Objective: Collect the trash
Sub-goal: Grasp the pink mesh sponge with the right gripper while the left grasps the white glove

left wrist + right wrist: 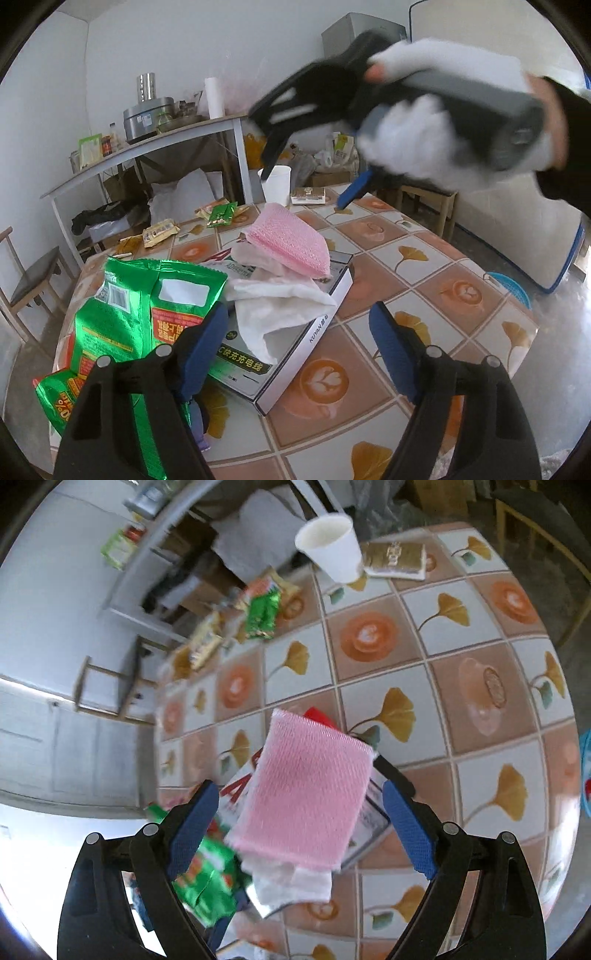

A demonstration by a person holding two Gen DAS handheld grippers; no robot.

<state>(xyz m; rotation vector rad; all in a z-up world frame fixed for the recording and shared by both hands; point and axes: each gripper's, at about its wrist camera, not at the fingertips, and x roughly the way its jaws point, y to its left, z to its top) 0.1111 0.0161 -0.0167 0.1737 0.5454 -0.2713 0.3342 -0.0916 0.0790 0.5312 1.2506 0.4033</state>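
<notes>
Both tools open and empty over a littered table, trash heaped around a flat white box.

Landmark: white box (295, 354) lying on the table (436, 280) with its tiled leaf-and-cup cloth. On the box: crumpled white tissue (273, 314), and above that a pink mesh cloth (291, 247) resting on its far end. Green snack bag (147, 321) just left of the box, touching it. Left tool (299, 347) hovers over the box's near edge, jaws wide, nothing between them; left finger overlaps the green bag in view, contact unclear. Right tool (299, 827) held in a white-gloved hand (413, 144), above and beyond the box, blurred, jaws spread, holding nothing. Beyond the box: white paper cup (277, 184), upright; small wrappers (162, 232) at the far-left table edge.
</notes>
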